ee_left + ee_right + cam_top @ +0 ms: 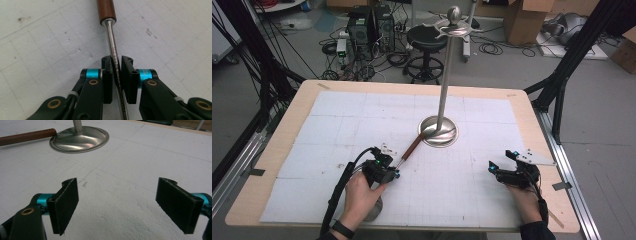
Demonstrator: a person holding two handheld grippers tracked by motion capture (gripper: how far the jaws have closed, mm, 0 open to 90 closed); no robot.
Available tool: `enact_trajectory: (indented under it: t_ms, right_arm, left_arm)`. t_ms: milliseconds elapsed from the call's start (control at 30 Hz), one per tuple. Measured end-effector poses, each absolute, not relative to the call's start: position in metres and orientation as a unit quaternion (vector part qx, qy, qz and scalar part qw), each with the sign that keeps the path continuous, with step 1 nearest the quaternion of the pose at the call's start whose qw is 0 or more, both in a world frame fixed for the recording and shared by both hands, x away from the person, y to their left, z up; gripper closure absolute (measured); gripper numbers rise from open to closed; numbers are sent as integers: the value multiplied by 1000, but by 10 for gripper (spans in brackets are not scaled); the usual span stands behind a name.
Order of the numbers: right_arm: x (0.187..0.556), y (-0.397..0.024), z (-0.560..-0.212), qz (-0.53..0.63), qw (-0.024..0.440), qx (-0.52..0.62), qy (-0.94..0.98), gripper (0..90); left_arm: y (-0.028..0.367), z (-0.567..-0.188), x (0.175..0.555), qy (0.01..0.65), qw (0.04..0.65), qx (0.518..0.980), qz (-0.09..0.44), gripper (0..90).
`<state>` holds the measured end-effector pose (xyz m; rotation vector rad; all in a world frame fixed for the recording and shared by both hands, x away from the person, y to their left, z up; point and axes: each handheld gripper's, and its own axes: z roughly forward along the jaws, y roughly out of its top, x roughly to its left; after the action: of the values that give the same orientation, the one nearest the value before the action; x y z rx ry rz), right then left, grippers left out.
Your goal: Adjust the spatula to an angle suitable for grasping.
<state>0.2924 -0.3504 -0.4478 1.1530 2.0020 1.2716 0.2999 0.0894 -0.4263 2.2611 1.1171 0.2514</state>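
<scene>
A black stool [426, 41] stands on the floor beyond the surface [272, 155], beside two dark computer towers [371, 26] amid tangled cables [492, 48]. Cardboard boxes [524, 17] sit farther right.

brown handle [106, 11], silver stand [441, 95], white gridded mat [362, 125]

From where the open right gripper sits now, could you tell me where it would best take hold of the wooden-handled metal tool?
Probably the brown wooden handle, approached from the person's right. It lies free between the left gripper, shut on the thin metal shaft, and the round steel stand base. It is thicker than the shaft, so the right gripper should hold it more surely.
</scene>
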Motion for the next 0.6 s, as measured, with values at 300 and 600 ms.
enact_trajectory:
  t_ms: [300, 600]
  right_arm:
    - [293, -351, -448, 468, 248, 424, 734, 175]
    - [293, -351, -448, 469, 248, 424, 734, 176]
  left_arm:
    - [93, -424, 299, 407, 309, 853, 103, 842]
    - [104, -411, 297, 392, 368, 838, 92, 842]
